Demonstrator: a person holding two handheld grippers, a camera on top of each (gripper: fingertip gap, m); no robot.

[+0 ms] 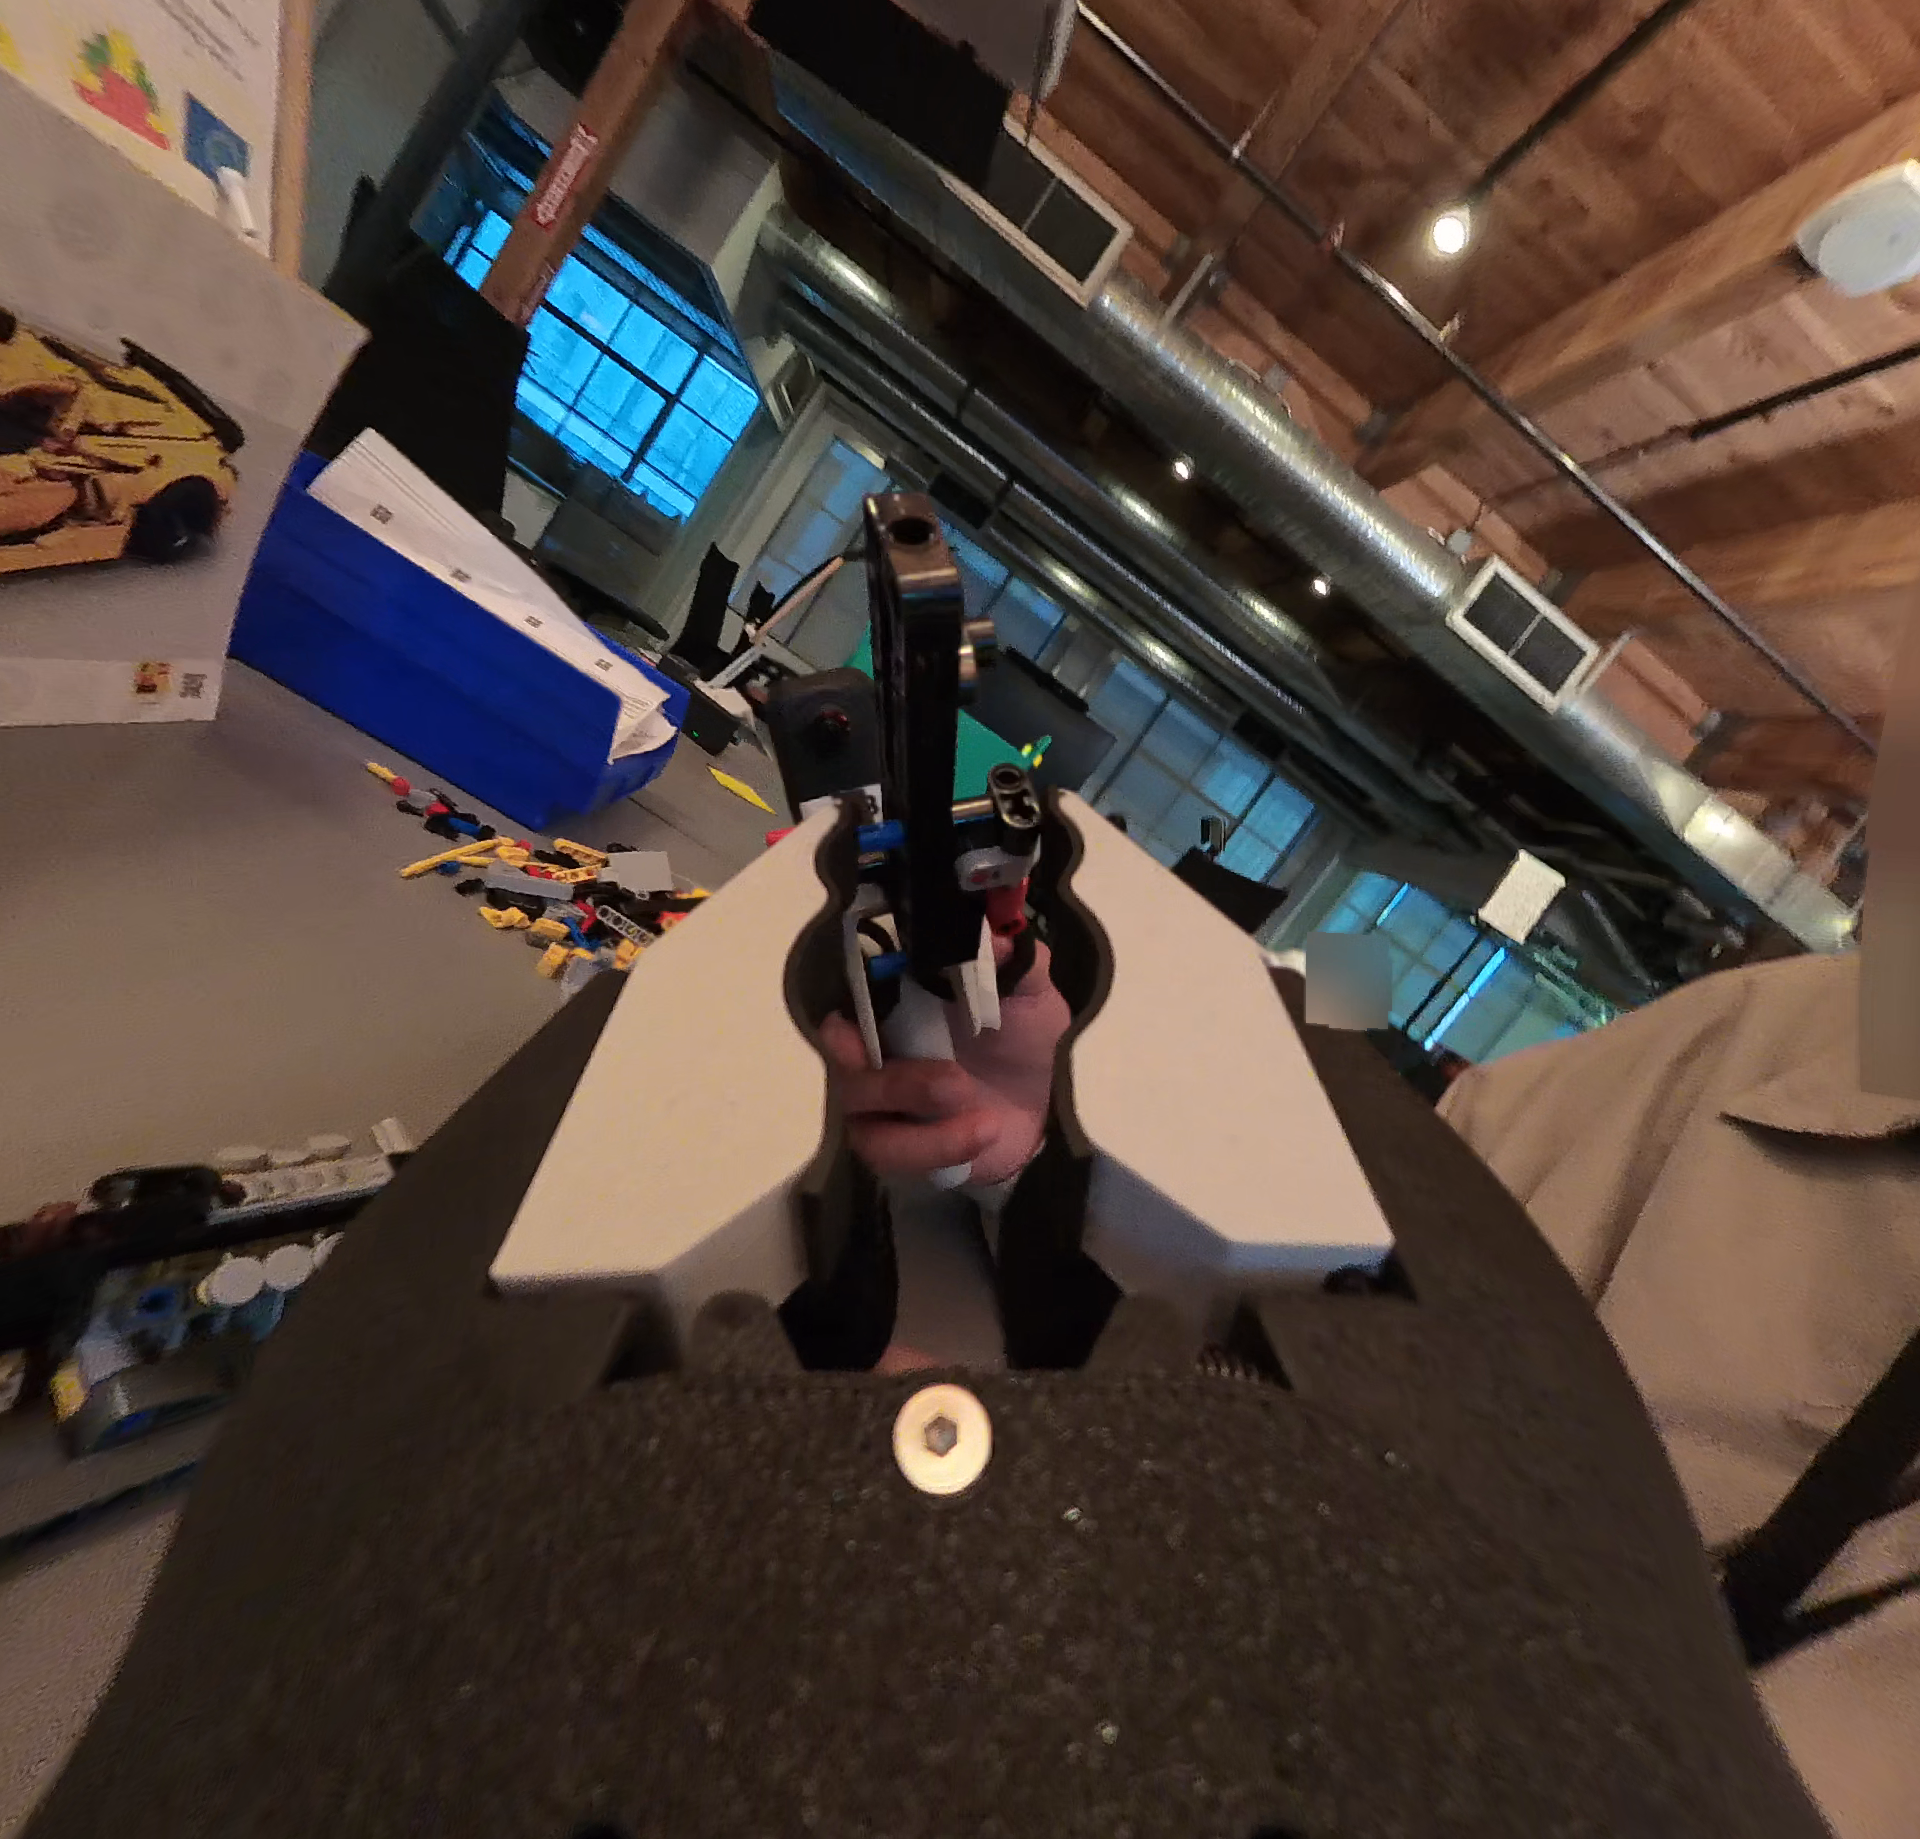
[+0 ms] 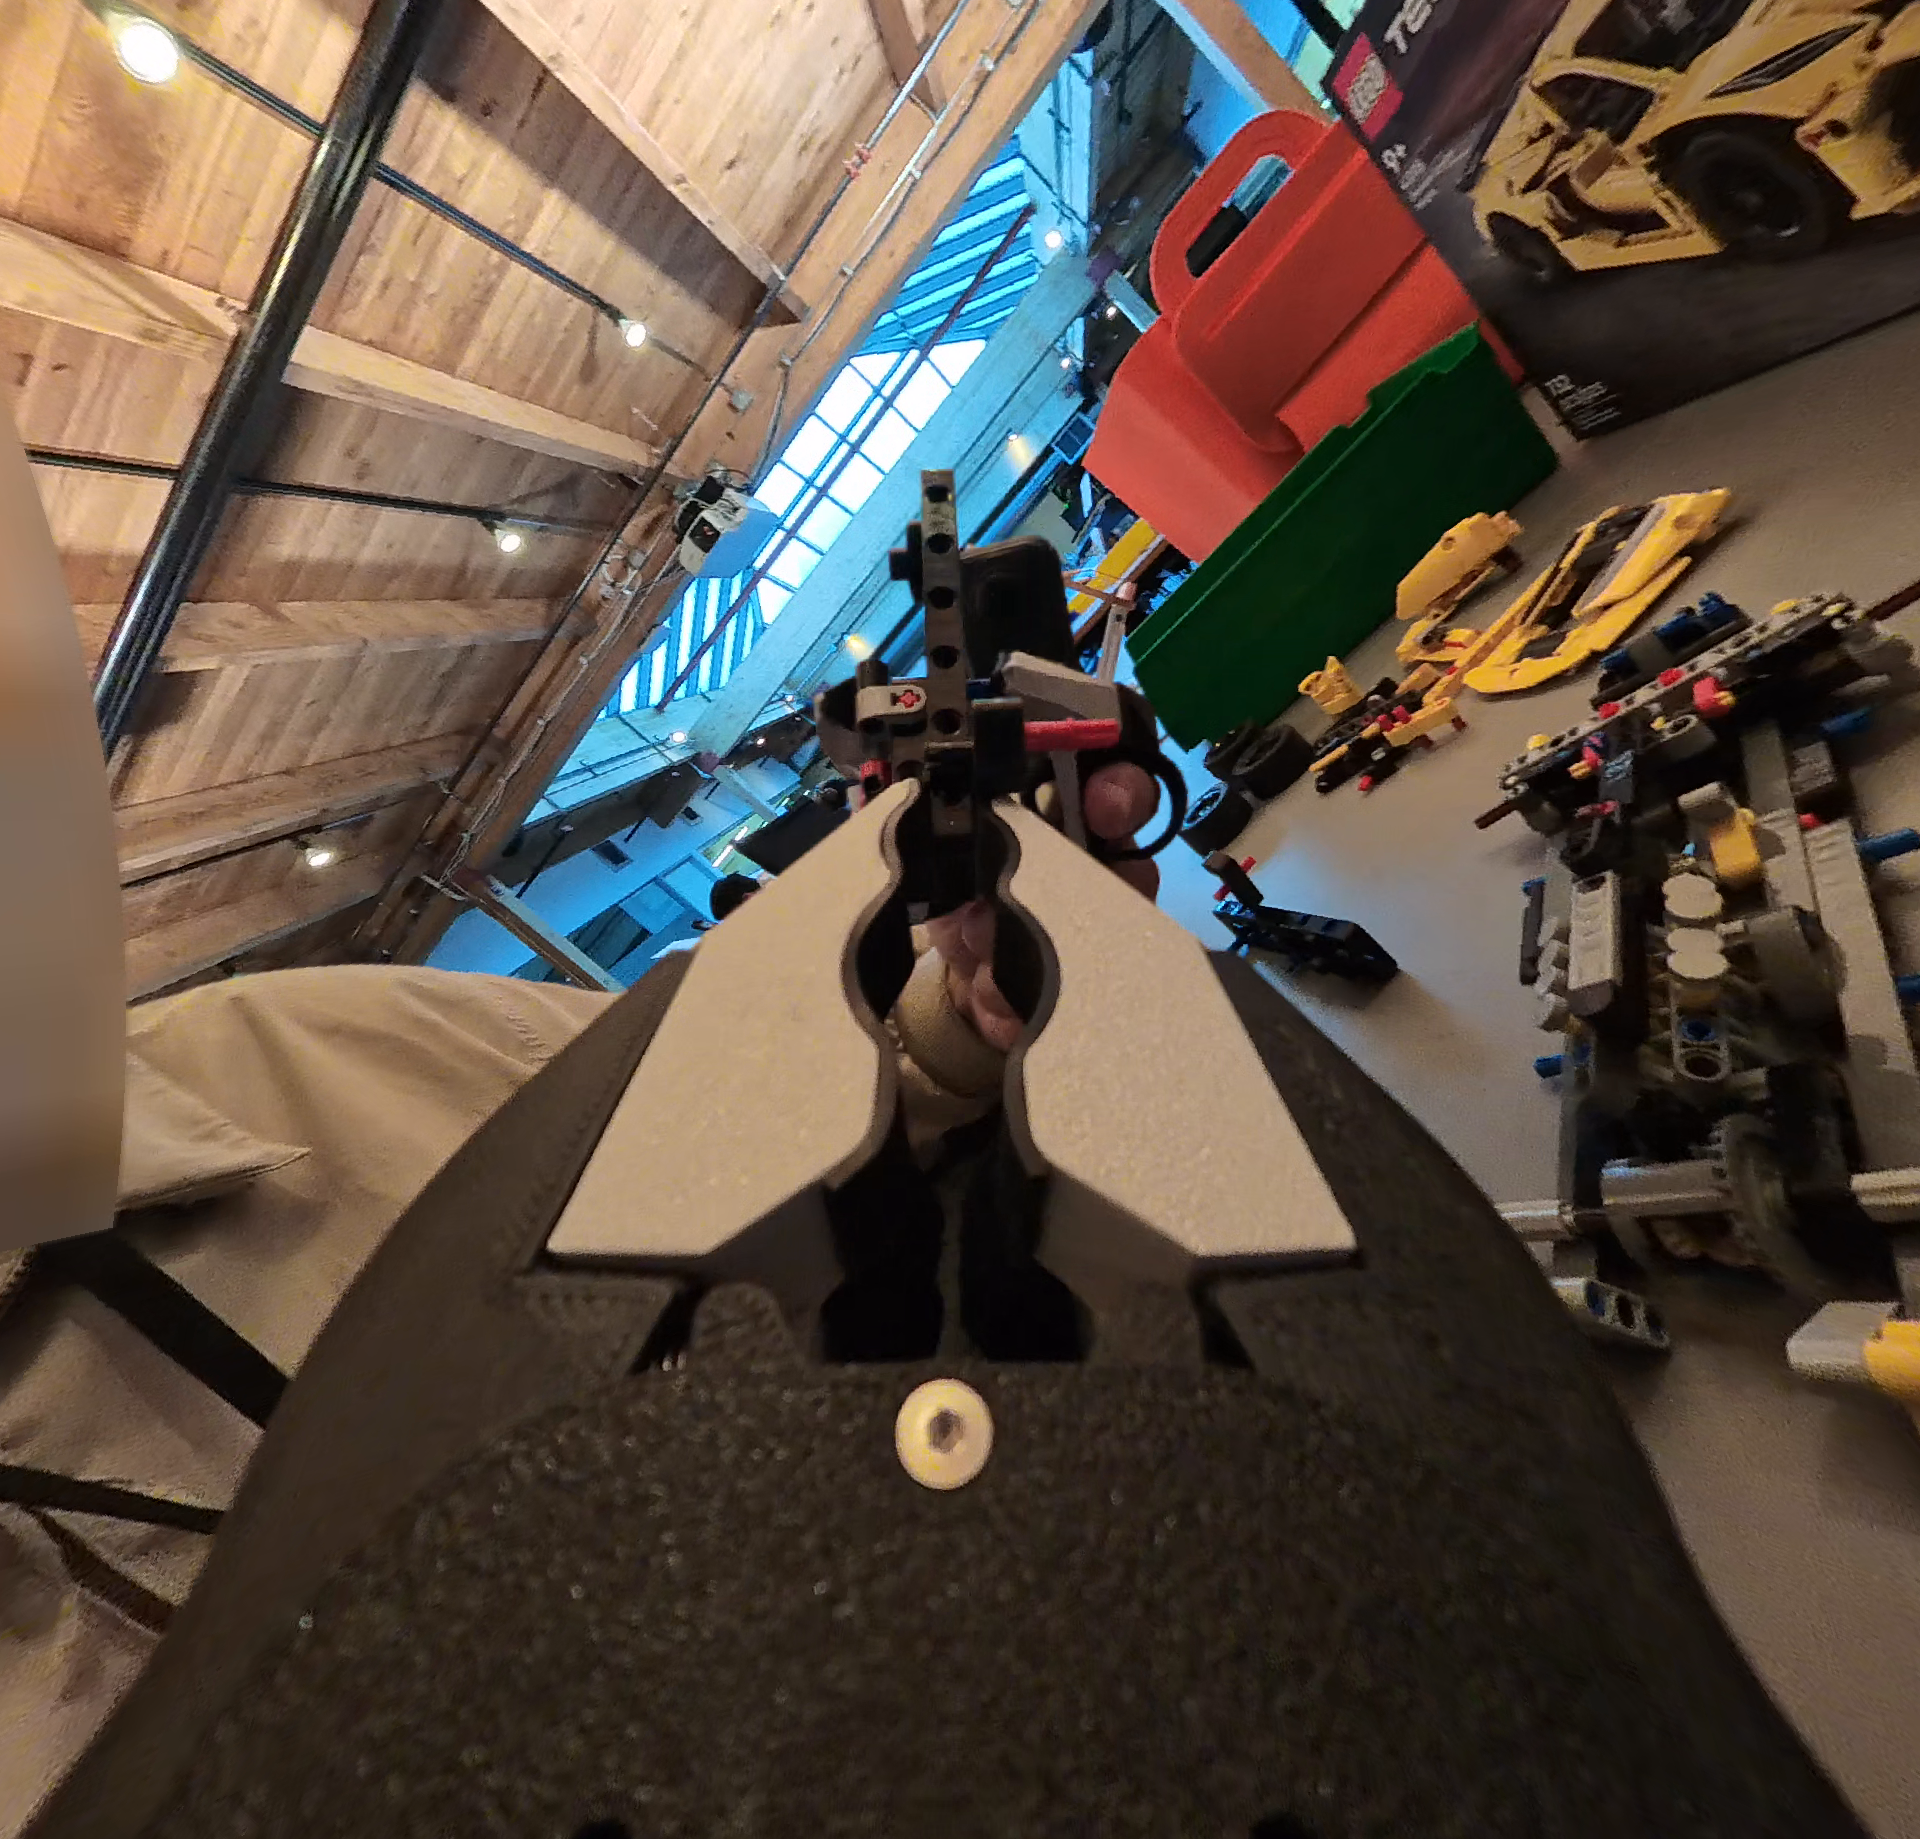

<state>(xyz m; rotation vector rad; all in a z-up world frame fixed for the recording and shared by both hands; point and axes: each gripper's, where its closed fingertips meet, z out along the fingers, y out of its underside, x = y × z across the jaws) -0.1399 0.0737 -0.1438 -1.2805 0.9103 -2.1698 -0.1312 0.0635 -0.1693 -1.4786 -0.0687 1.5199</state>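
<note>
Both grippers are lifted off the table, face each other, and hold one small brick assembly between them. In the left wrist view, my left gripper (image 1: 951, 813) is shut on the assembly (image 1: 920, 709), a black holed beam standing upright with blue pins, a red pin and a small black connector. A hand (image 1: 956, 1093) on the other gripper's handle shows behind it. In the right wrist view, my right gripper (image 2: 958, 802) is shut on the lower end of the same assembly (image 2: 940, 636), seen here as a dark grey holed beam. Fingers of the other hand (image 2: 1117, 802) show beyond it.
On the grey table (image 1: 208, 906) lie a pile of loose pieces (image 1: 561, 885), a blue bin (image 1: 436, 667) and an open booklet (image 1: 114, 459). On the right side are a partly built chassis (image 2: 1714, 958), yellow body panels (image 2: 1558, 605), black wheels (image 2: 1262, 761), a green bin (image 2: 1340, 553) and a red case (image 2: 1268, 314). My two grippers' fingertips are within a few centimetres of each other.
</note>
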